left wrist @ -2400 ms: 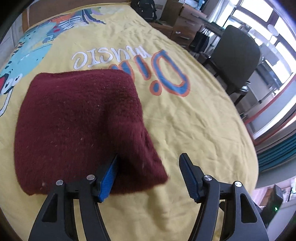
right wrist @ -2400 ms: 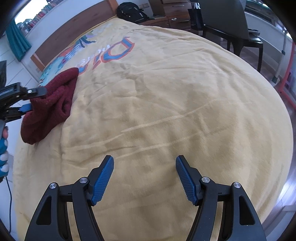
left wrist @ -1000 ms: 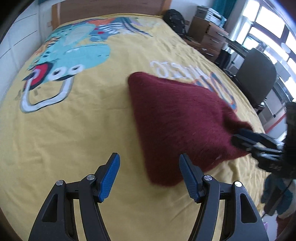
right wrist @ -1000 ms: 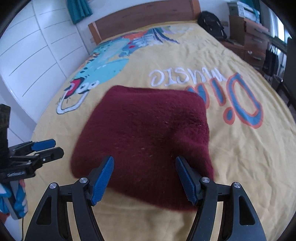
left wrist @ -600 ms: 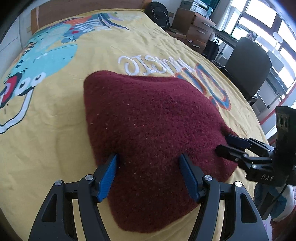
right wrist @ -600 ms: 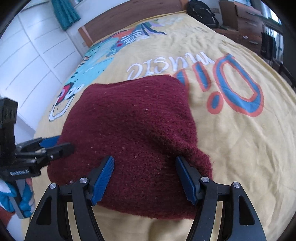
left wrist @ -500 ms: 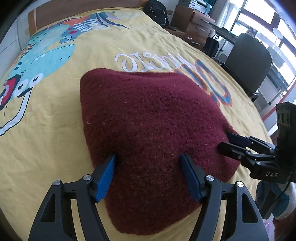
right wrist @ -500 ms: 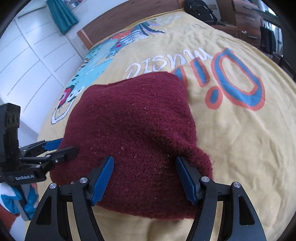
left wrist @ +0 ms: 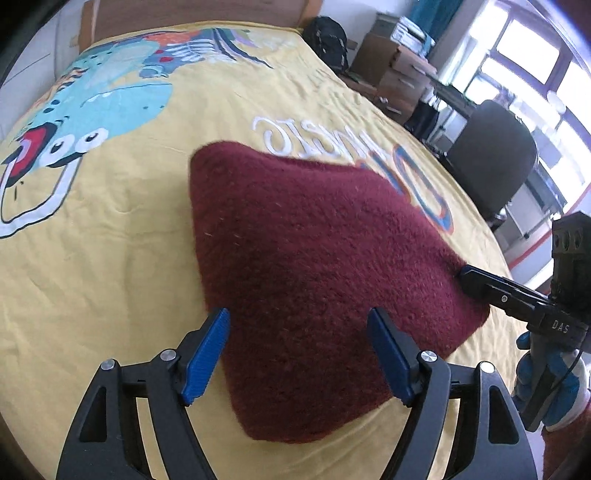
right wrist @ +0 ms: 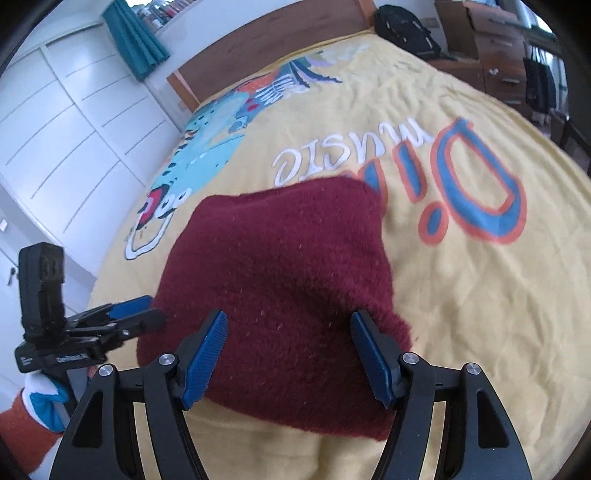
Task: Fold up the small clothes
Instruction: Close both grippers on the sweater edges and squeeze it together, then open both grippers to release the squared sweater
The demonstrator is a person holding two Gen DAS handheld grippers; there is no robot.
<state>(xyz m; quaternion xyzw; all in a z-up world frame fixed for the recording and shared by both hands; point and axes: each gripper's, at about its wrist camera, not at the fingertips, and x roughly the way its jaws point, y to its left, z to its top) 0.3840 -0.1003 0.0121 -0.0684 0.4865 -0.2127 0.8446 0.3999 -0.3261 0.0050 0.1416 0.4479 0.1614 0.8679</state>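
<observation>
A dark red fuzzy knit garment [left wrist: 314,266] lies folded on the yellow bedspread [left wrist: 110,236]; it also shows in the right wrist view [right wrist: 280,280]. My left gripper [left wrist: 299,354] is open, its blue pads straddling the garment's near left corner just above the cloth. My right gripper [right wrist: 290,354] is open over the garment's near right edge. Each gripper appears in the other's view: the right one [left wrist: 517,299] at the garment's right corner, the left one [right wrist: 110,317] at its left corner.
The bedspread [right wrist: 480,295] carries a blue cartoon print and lettering. A wooden headboard [right wrist: 266,48] is at the far end. White wardrobe doors [right wrist: 55,129] stand left. A black office chair [left wrist: 491,158], drawers and a backpack [left wrist: 328,33] stand right of the bed.
Both grippers came in to the garment's near corners from either side and stayed open. In the last half second both views shifted slightly; the garment has not moved.
</observation>
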